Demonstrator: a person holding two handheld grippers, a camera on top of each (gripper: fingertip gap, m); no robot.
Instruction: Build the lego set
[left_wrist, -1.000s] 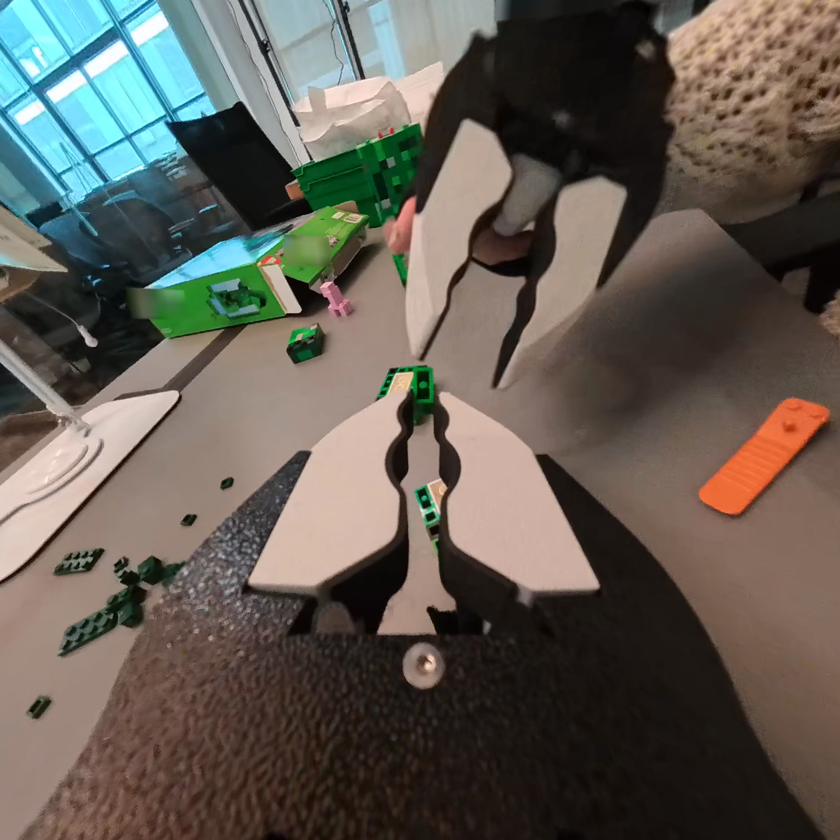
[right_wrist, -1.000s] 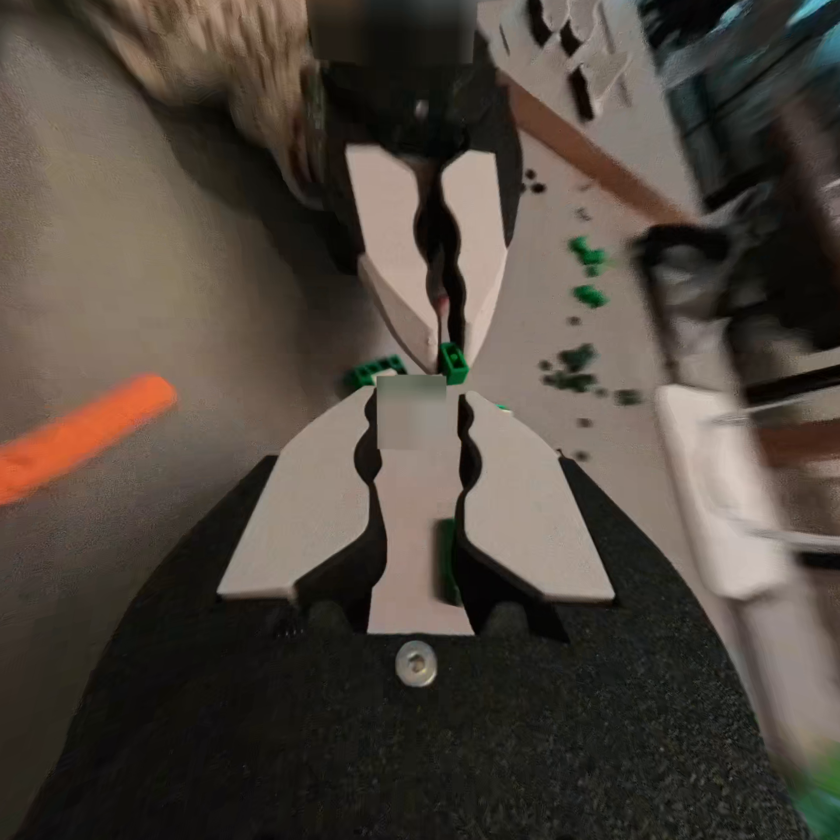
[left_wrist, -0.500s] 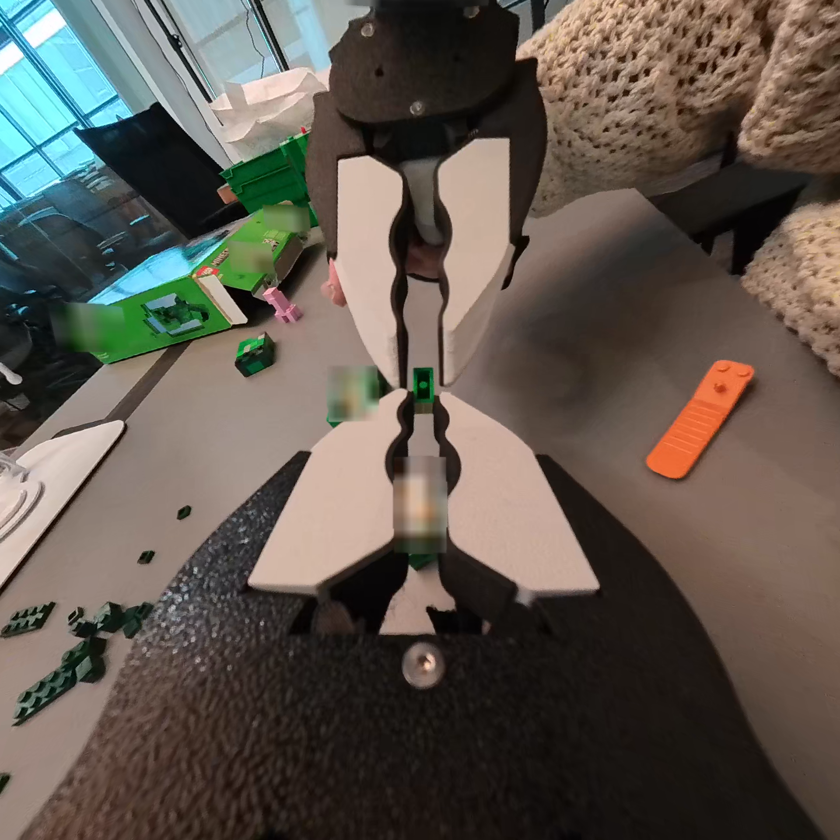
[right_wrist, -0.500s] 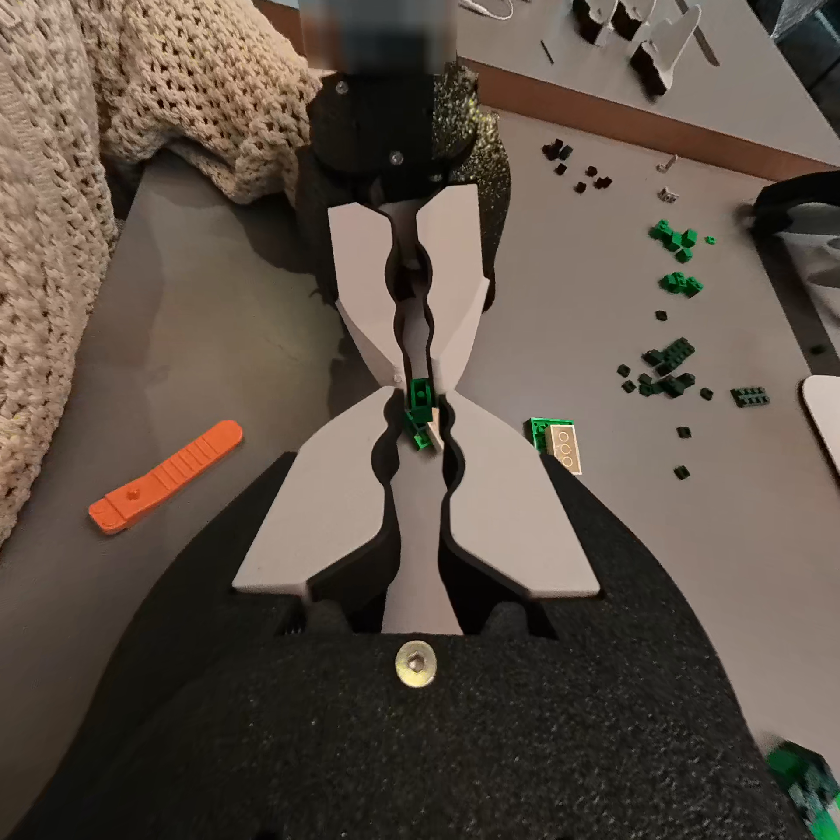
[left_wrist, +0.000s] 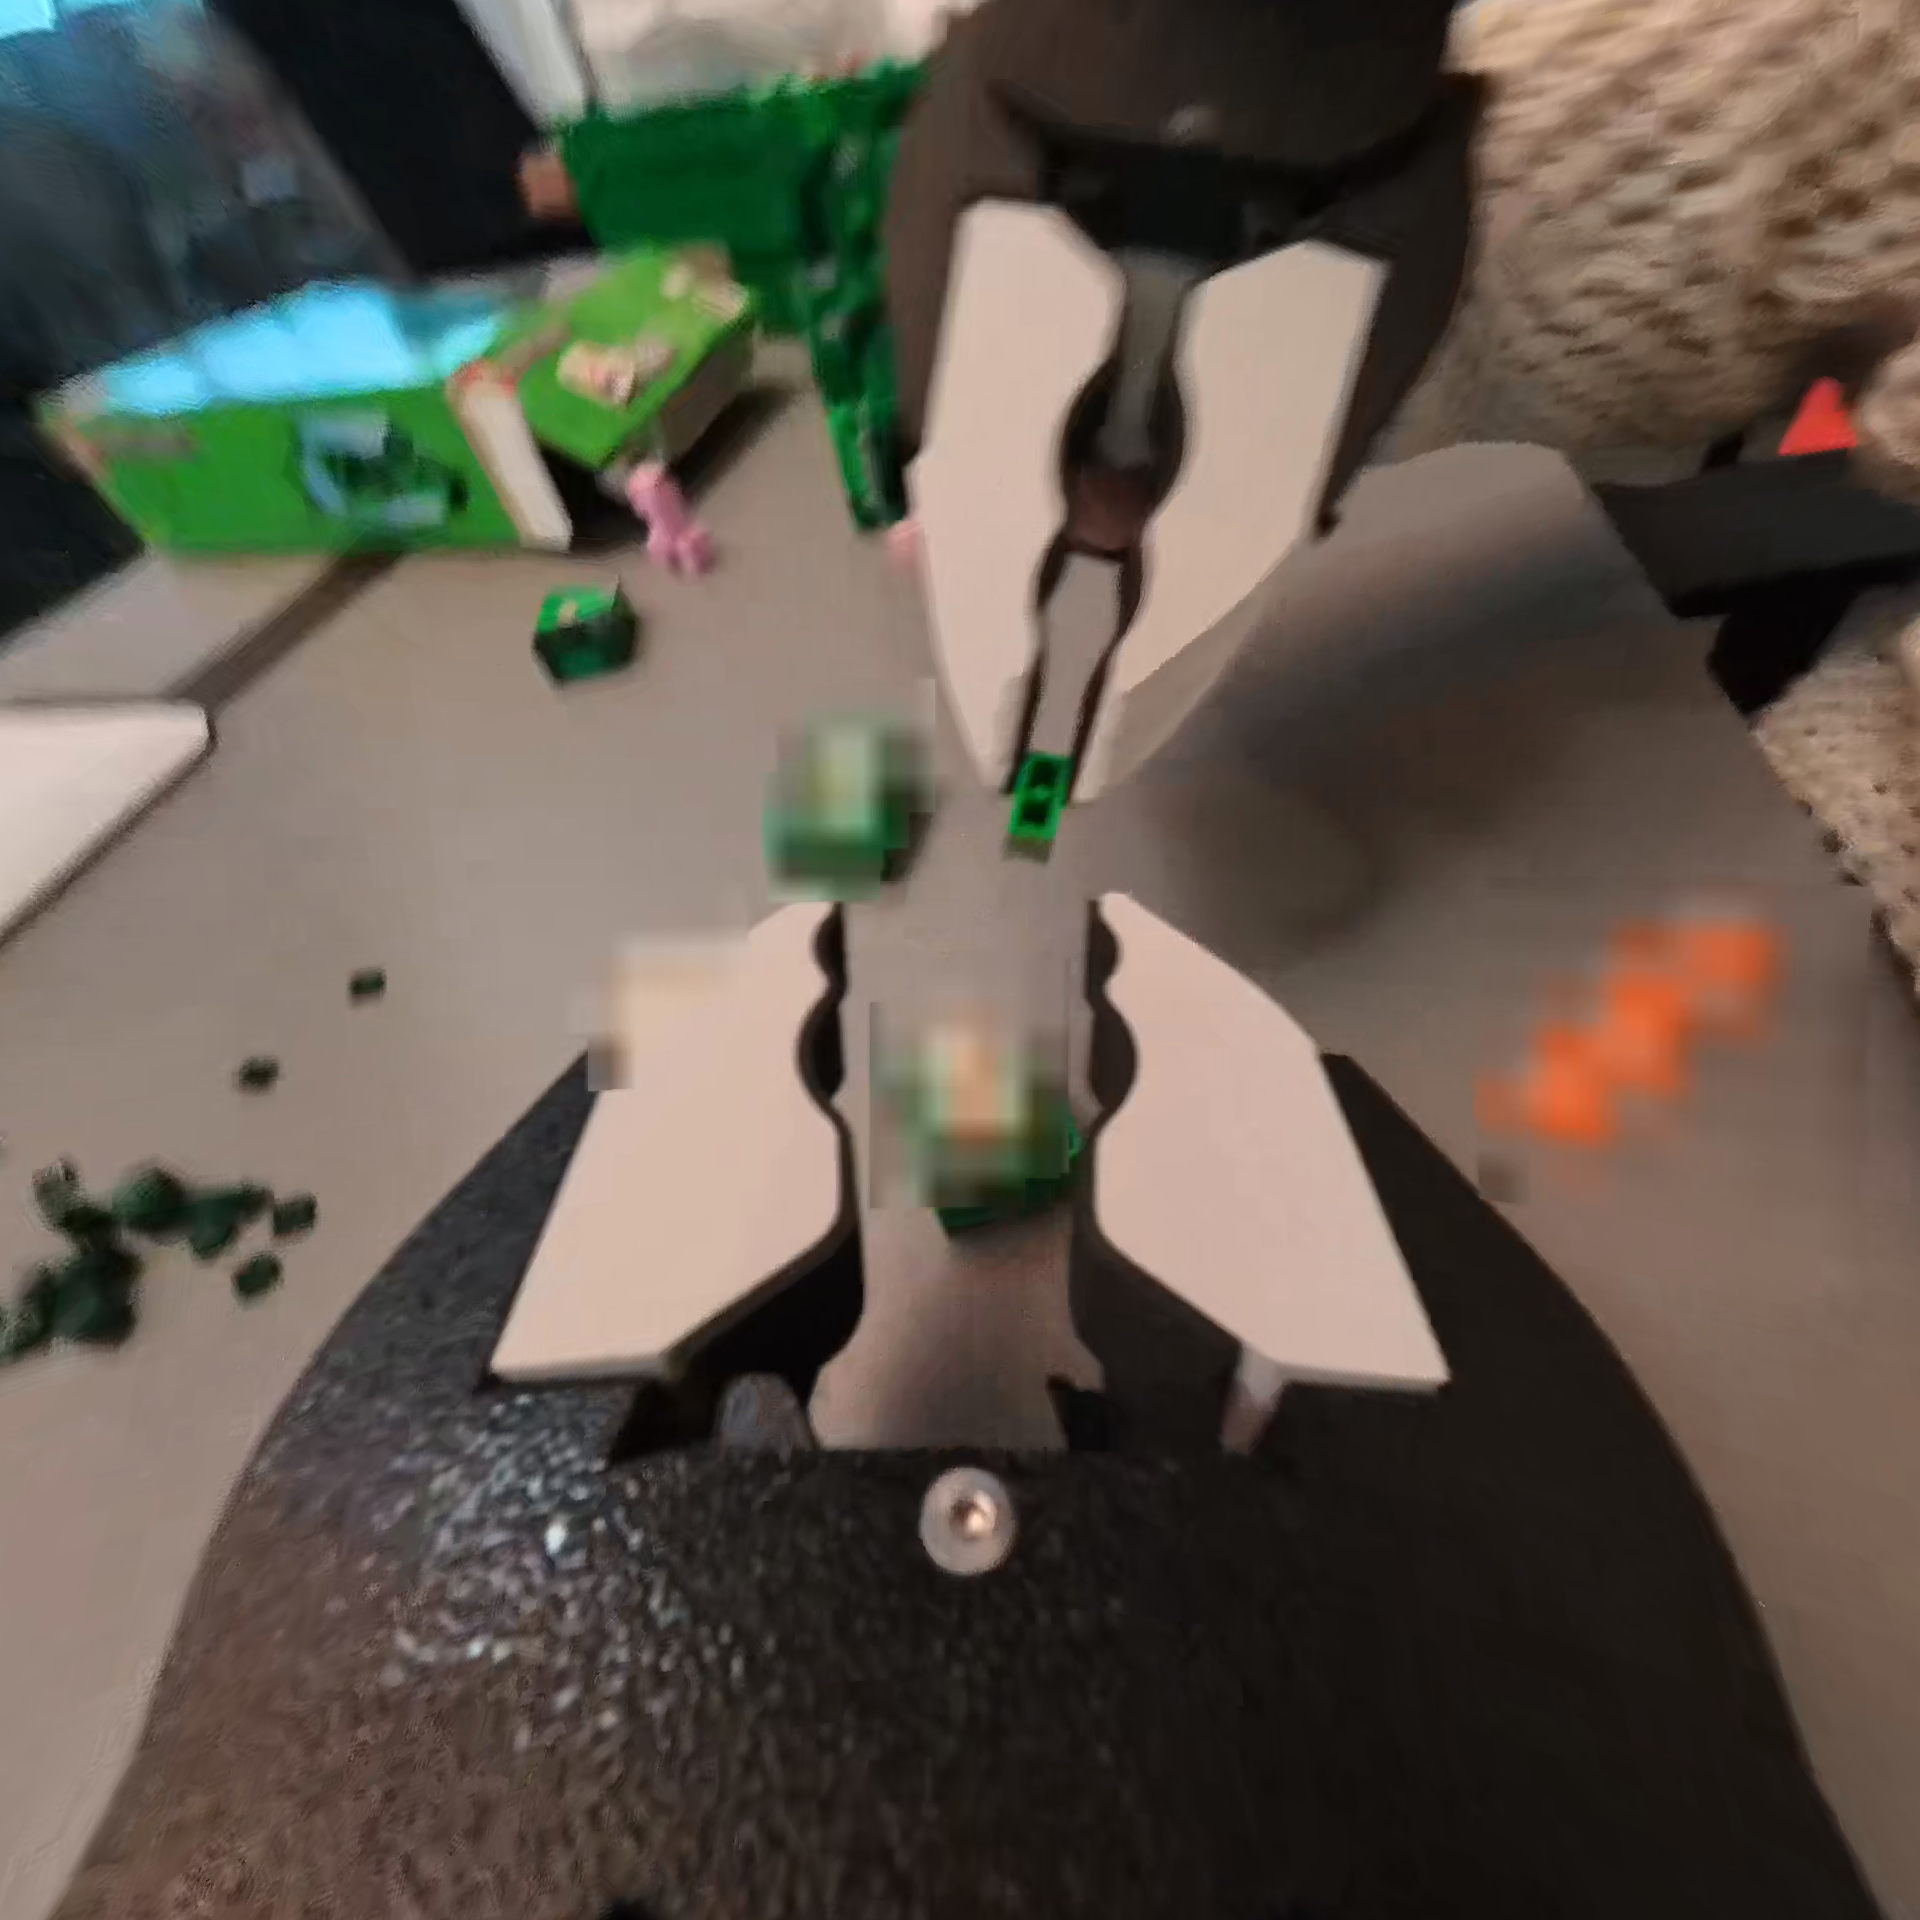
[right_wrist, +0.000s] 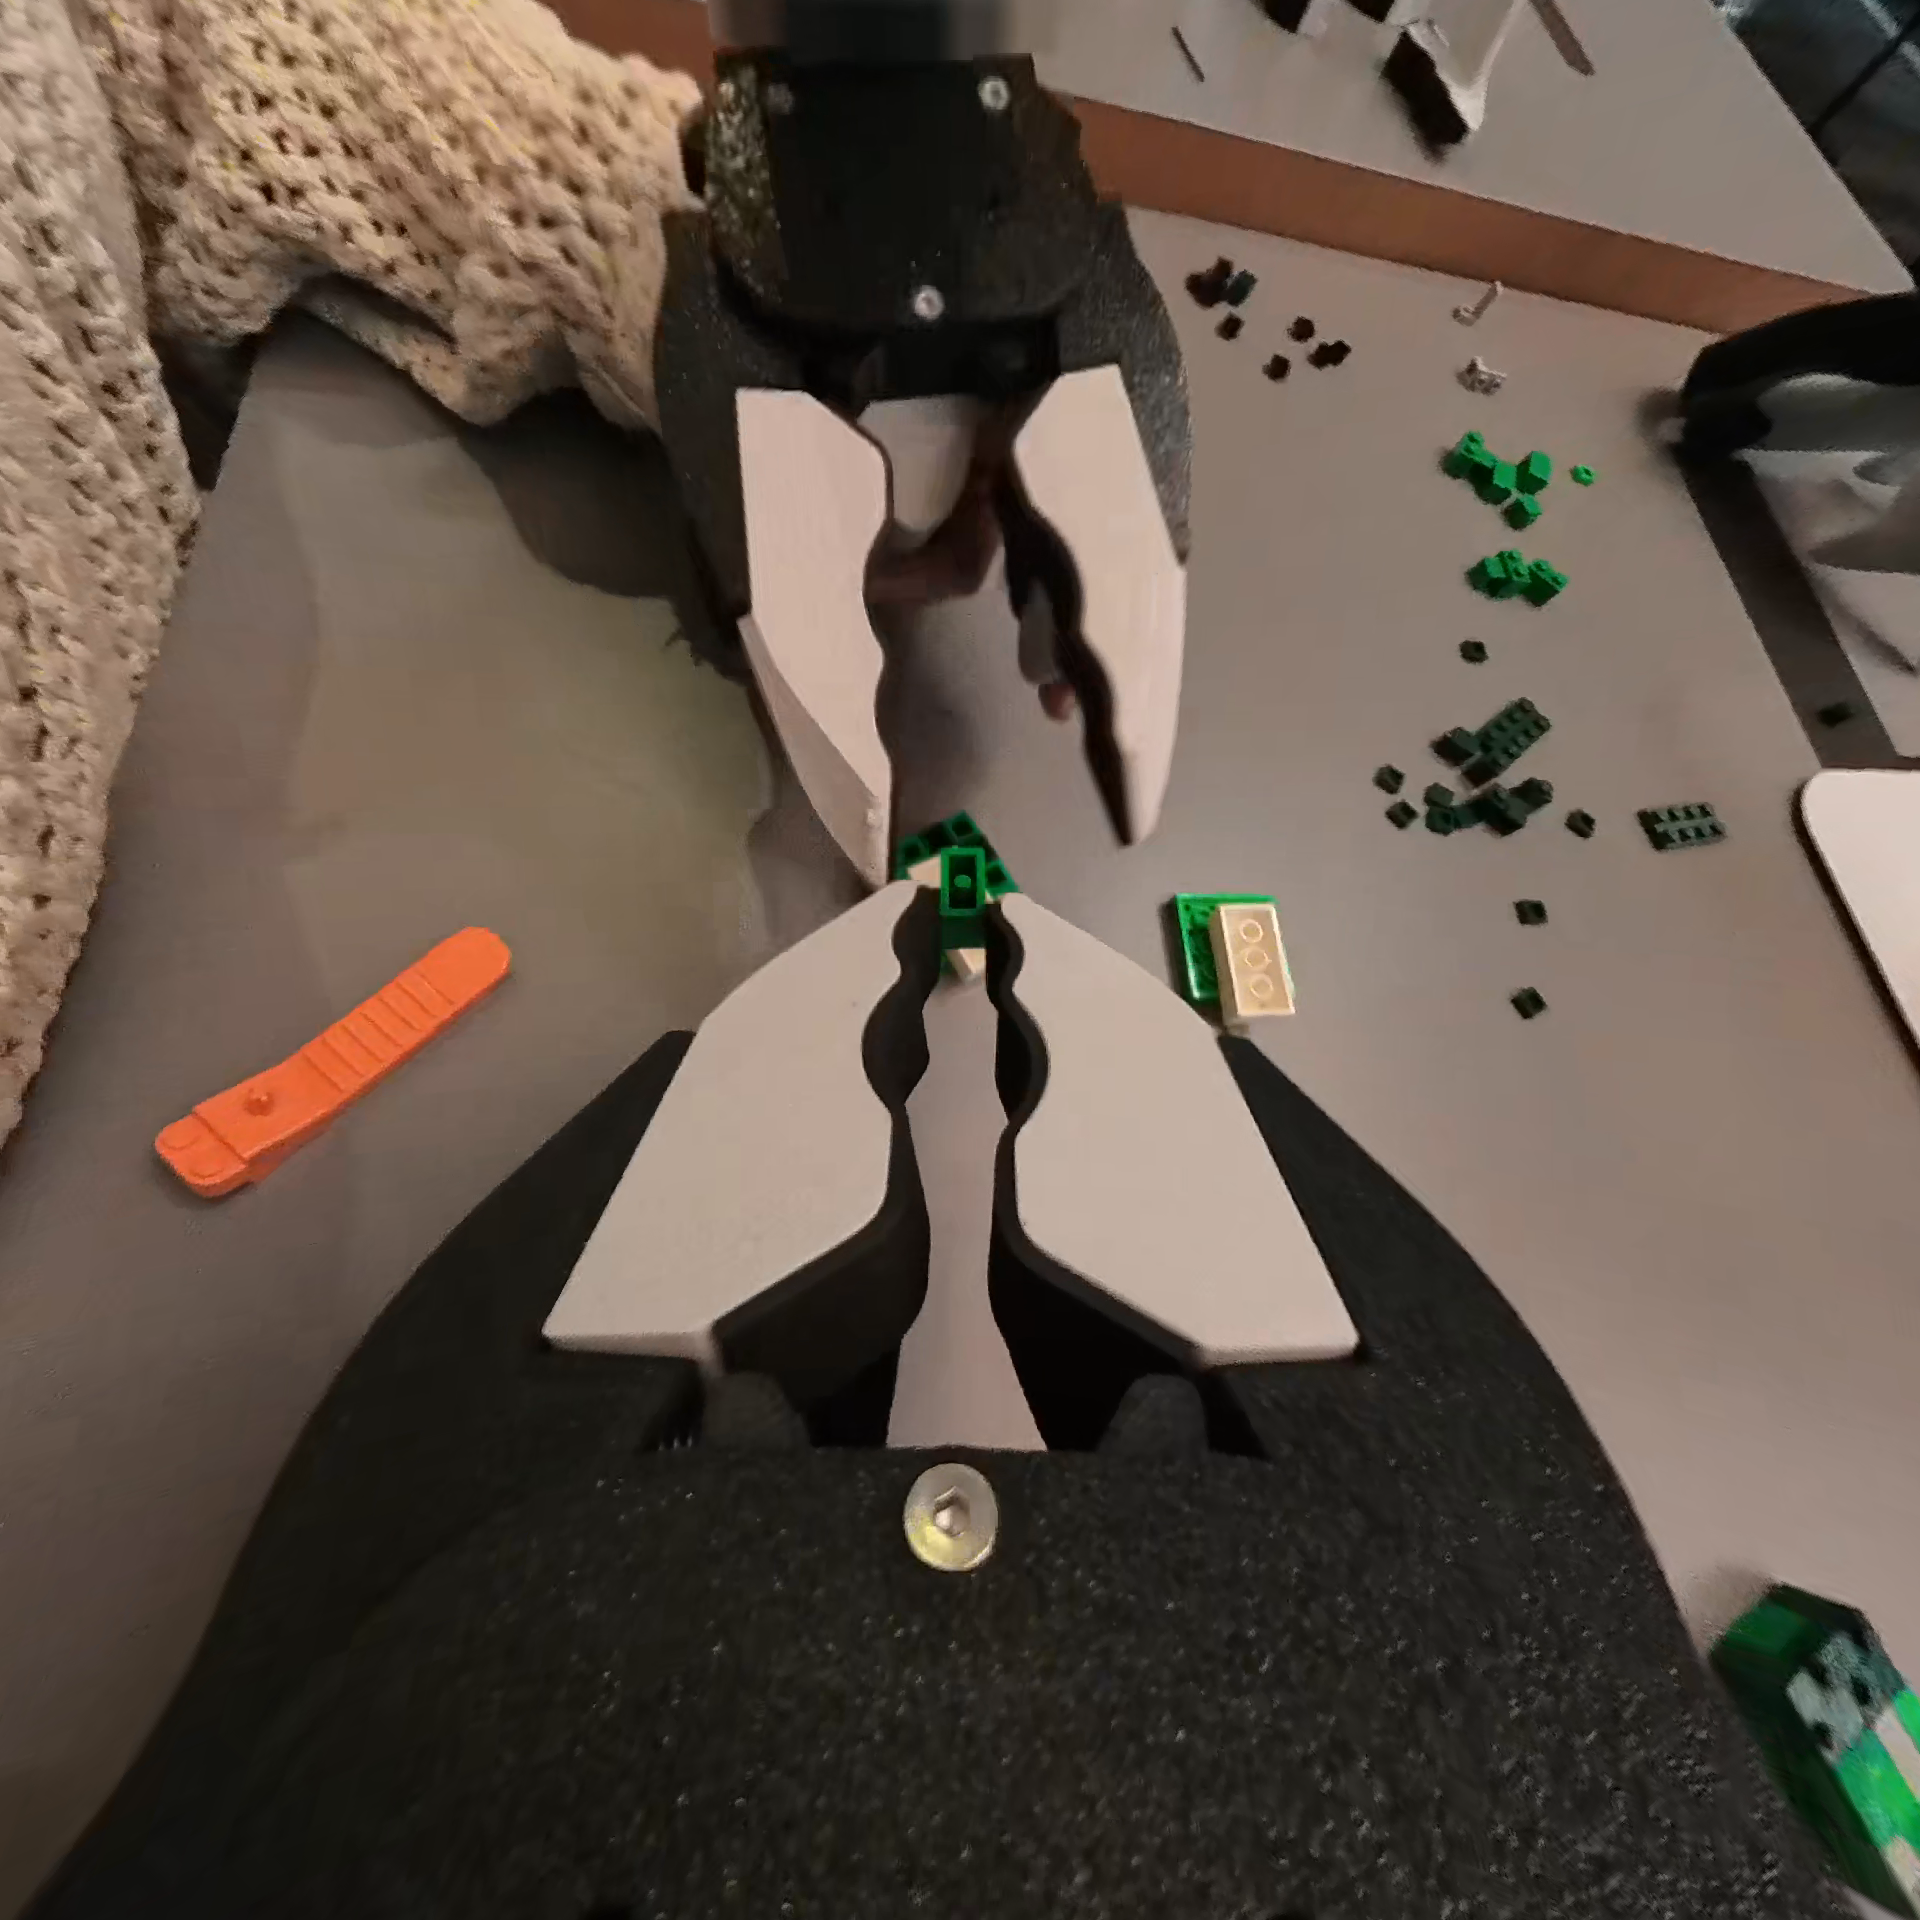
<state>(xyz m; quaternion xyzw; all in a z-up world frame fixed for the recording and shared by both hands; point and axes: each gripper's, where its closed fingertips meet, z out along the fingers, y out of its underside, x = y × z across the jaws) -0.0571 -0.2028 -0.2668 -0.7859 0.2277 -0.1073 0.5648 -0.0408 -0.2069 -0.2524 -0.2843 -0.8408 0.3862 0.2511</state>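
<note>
Pinching green brick (right_wrist: 962, 902), right gripper (right_wrist: 954, 906); left gripper (right_wrist: 1003, 831) agape.

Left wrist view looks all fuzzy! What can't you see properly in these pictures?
- Left wrist view: a mosaic patch covers most of the green piece seen between the open left gripper's fingers.
- Left wrist view: the orange tool is smeared by blur.
- Right wrist view: the right gripper and its green brick hide part of the green build behind.
- Right wrist view: the corner edge cuts off a blurry green block.
</note>
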